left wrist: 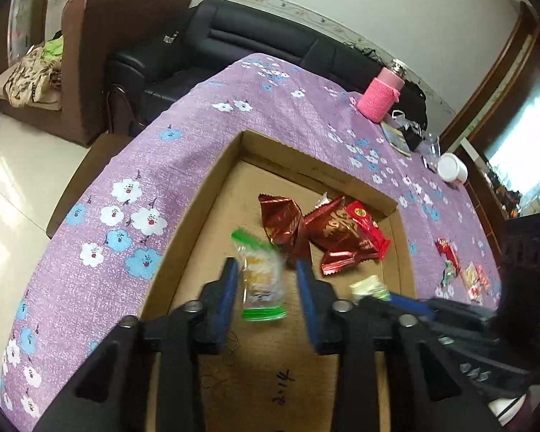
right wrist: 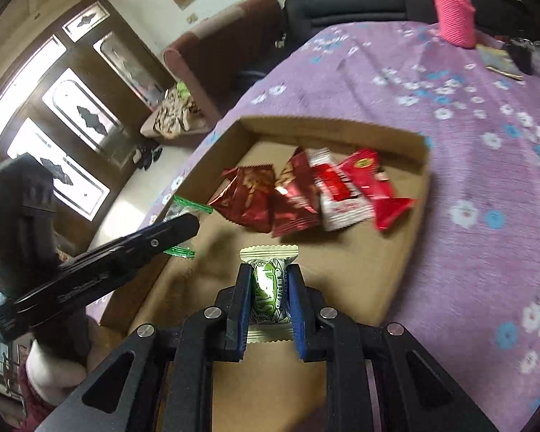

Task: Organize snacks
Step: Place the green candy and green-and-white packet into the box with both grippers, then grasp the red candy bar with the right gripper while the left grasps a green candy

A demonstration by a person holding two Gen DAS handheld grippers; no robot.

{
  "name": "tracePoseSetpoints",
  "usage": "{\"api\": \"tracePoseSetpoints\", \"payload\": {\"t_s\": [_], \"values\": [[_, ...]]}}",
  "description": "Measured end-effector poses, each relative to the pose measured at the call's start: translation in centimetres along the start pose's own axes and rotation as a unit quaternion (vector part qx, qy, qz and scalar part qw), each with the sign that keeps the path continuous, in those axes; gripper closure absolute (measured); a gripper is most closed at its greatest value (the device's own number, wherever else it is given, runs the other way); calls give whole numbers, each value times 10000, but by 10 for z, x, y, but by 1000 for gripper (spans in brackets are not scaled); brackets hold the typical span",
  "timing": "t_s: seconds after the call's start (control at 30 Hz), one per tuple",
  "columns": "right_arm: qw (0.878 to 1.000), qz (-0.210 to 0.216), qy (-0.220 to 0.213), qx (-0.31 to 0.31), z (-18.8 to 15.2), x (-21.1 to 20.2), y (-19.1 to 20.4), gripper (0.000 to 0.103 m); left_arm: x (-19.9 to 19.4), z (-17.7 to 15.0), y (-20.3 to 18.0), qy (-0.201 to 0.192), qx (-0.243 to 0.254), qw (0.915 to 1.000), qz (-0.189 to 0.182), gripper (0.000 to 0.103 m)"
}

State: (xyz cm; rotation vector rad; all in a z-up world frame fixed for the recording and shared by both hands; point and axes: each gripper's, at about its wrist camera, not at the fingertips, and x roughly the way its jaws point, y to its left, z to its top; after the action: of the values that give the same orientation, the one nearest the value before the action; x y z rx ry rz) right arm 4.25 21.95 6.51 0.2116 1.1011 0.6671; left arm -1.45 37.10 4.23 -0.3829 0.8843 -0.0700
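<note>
A shallow cardboard box (left wrist: 212, 187) lies on the purple flowered tablecloth and holds several red snack packets (left wrist: 327, 230). My left gripper (left wrist: 268, 273) is open over the box, and a clear snack packet with green ends (left wrist: 259, 280) is blurred between its fingers, loose. My right gripper (right wrist: 269, 288) is shut on a pale green-and-white snack packet (right wrist: 268, 284) just above the box floor (right wrist: 342, 262). The red packets (right wrist: 306, 190) lie ahead of it. The left gripper's body (right wrist: 100, 270) shows at left, with the green-ended packet (right wrist: 183, 208) by its tip.
Several small snacks (left wrist: 464, 270) lie on the cloth (left wrist: 183, 133) right of the box. A pink-sleeved bottle (left wrist: 379, 95), a white jar (left wrist: 451, 167) and dark clutter stand at the far end. A black sofa (left wrist: 255, 43) and brown armchair (left wrist: 100, 50) are beyond the table.
</note>
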Motion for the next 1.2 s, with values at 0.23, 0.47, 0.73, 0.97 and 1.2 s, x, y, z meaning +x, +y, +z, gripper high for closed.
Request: {"api": "tracePoseSetpoints", "payload": {"t_s": [0.23, 0.47, 0.73, 0.97, 1.2], "values": [[9996, 103, -85, 237, 1, -6, -5, 79, -23, -2, -1, -199, -119, 9997, -116, 45], [9968, -67, -704, 361, -26, -87, -34, 76, -53, -15, -37, -529, 242, 9982, -150, 29], [9855, -755, -1261, 848, -89, -181, -107, 73, -66, -53, -91, -338, 164, 9969, -698, 28], [9637, -1203, -1641, 1728, -129, -242, -192, 65, -58, -80, -157, -257, 592, 9935, -934, 19], [9497, -1310, -1843, 2167, -139, -259, -237, 65, -25, -106, -194, -133, 550, 9927, -1063, 19]]}}
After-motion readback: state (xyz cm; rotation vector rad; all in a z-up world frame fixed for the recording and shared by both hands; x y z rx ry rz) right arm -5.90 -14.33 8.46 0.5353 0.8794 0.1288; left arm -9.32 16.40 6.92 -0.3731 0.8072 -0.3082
